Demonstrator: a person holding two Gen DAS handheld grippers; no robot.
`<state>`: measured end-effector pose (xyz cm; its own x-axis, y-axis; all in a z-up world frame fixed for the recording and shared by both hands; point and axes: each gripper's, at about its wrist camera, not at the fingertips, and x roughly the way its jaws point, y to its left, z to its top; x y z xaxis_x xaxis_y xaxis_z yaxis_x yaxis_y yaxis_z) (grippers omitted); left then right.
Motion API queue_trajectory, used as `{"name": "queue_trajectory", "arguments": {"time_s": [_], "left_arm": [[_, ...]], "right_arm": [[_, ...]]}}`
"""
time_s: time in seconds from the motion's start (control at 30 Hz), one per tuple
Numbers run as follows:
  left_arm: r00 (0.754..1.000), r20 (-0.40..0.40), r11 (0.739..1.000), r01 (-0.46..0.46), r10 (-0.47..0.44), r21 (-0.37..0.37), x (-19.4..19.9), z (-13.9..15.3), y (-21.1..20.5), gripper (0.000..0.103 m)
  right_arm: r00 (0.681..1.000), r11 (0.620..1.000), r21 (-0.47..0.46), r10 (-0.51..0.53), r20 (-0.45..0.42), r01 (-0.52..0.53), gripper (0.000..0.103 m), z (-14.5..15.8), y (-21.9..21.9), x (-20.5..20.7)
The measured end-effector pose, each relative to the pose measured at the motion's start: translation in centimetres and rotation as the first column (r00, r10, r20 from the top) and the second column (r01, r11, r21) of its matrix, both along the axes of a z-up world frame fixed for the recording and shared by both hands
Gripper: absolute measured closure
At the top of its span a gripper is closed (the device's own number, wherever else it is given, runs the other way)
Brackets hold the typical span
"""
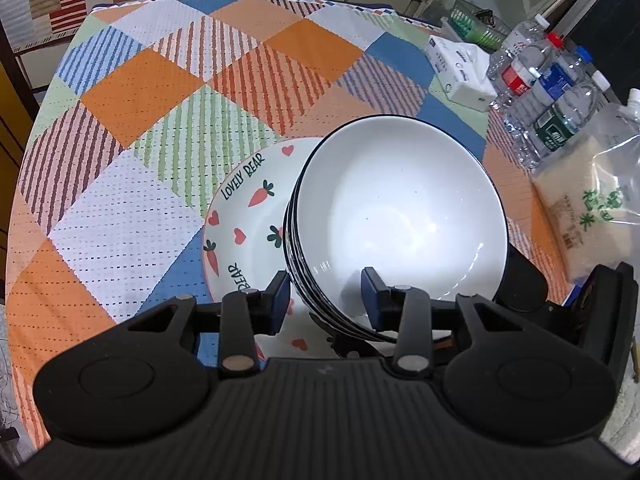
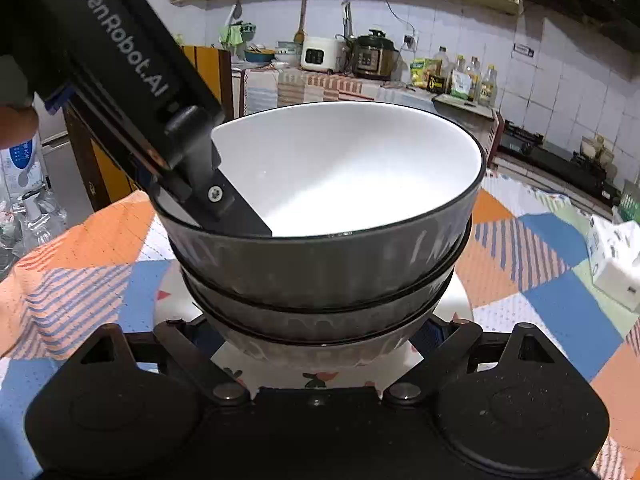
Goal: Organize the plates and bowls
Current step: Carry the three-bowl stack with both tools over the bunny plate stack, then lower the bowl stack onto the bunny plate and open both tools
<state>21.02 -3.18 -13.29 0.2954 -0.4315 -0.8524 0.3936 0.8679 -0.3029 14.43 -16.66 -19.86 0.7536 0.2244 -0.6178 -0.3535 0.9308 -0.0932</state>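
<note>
While the bowls [image 1: 396,220] sit nested, mouths up and tilted a little, over the carrot plate [image 1: 240,220] on the counter [image 1: 132,92], the top bowl holds nothing. Left gripper [image 1: 326,294] jaws straddle the stack's rim, grasping it; right gripper [image 2: 320,344] jaws clasp the stack's lower walls.

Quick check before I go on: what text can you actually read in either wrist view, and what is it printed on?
"LOVELY BEAR": rim of the carrot-and-heart plate under the stacked bowls.
"BEAR": same plate's near rim, the start hidden.
"GenRobot.AI": body of the left gripper, seen in the right wrist view.
Water bottle labels, tissue box, green print on the rice bag, counter bottles: too small or blurred to read.
</note>
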Motion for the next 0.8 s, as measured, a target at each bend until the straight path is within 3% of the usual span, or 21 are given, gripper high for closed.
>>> {"name": "queue_trajectory", "arguments": {"time_s": [0.2, 0.6, 0.8], "left_arm": [[1.0, -0.01, 1.0, 0.002, -0.002, 0.006, 0.2, -1.0, -0.1, 0.066], [0.997, 0.079, 0.999, 0.009, -0.012, 0.037, -1.0, -1.1, -0.8, 0.066], [0.993, 0.115, 0.999, -0.03, 0.031, -0.011, -1.5, -1.7, -0.3, 0.064]], "right_arm": [[0.999, 1.0, 0.003, -0.02, -0.026, 0.02, 0.009, -0.8, 0.1, 0.2], [0.996, 0.997, 0.029, -0.064, -0.064, 0.066, 0.009, -1.2, 0.0, 0.5], [0.993, 0.996, 0.029, -0.082, -0.088, 0.084, 0.008, -1.2, 0.1, 1.0]]}}
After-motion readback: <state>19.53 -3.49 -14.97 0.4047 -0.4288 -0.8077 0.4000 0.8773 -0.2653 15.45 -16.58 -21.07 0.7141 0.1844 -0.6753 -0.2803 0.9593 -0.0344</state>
